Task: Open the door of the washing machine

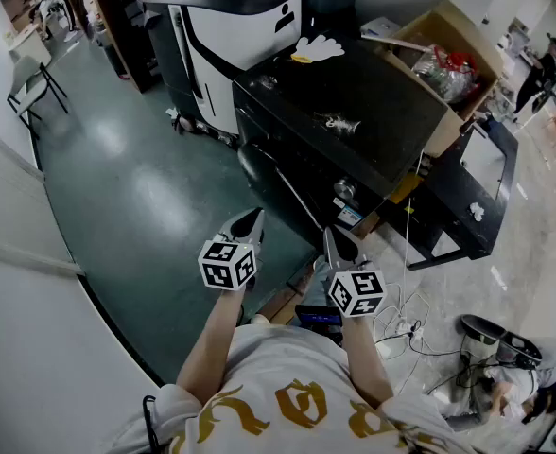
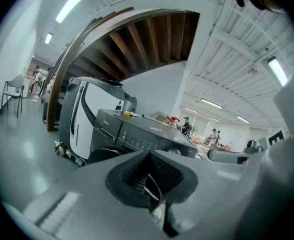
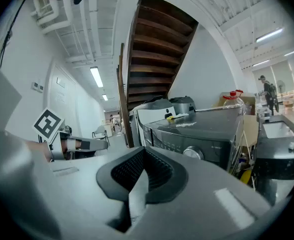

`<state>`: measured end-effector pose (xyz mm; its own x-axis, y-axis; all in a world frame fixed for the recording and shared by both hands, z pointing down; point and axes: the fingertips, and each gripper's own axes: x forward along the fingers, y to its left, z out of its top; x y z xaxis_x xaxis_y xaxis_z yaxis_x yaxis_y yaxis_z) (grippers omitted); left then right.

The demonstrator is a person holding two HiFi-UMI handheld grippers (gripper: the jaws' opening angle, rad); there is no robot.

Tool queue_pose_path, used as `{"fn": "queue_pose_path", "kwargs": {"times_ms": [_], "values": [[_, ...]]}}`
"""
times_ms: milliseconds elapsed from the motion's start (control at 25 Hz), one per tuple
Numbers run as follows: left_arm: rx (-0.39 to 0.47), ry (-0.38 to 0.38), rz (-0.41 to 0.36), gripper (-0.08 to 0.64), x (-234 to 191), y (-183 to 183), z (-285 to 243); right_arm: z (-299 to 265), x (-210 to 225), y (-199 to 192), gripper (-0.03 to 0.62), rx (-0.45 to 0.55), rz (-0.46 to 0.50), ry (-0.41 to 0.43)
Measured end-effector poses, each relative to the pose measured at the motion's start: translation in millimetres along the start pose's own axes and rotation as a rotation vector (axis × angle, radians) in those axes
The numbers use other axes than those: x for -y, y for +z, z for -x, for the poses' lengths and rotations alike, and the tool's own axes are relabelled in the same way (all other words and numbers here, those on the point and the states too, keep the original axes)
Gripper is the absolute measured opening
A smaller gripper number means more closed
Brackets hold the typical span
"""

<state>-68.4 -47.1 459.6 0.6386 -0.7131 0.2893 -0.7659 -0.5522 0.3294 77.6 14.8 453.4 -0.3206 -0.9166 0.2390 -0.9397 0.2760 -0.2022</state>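
Green floor (image 1: 127, 187), dark washing machine (image 1: 354, 112) just ahead of my left gripper (image 1: 255, 216) and right gripper (image 1: 331, 236), both clenched empty; round door (image 1: 257, 165) on its front likely rigid and stiff-latched, so hook its rim.

Surfaces before you
Your dark grey washing machine (image 1: 391, 93) looks smooth, faintly shiny; the green floor (image 1: 136, 197) is glossy.
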Motion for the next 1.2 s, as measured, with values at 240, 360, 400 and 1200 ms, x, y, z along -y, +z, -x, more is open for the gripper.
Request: {"fn": "queue_pose_path", "kwargs": {"times_ms": [240, 360, 400, 1200], "values": [[-0.01, 0.012, 0.01, 0.0, -5, -7, -9, -3, 9, -5, 0.021, -0.009, -0.002, -0.003], [-0.018, 0.014, 0.019, 0.0, -5, -9, -13, -3, 10, -6, 0.021, -0.017, 0.014, -0.005], [-0.022, 0.014, 0.021, 0.0, -5, -11, -14, -3, 10, -7, 0.021, -0.021, 0.021, -0.004], [-0.151, 0.007, 0.117, 0.071, 3, -62, -87, -5, 75, -44, 0.023, -0.186, 0.025, -0.053]]}}
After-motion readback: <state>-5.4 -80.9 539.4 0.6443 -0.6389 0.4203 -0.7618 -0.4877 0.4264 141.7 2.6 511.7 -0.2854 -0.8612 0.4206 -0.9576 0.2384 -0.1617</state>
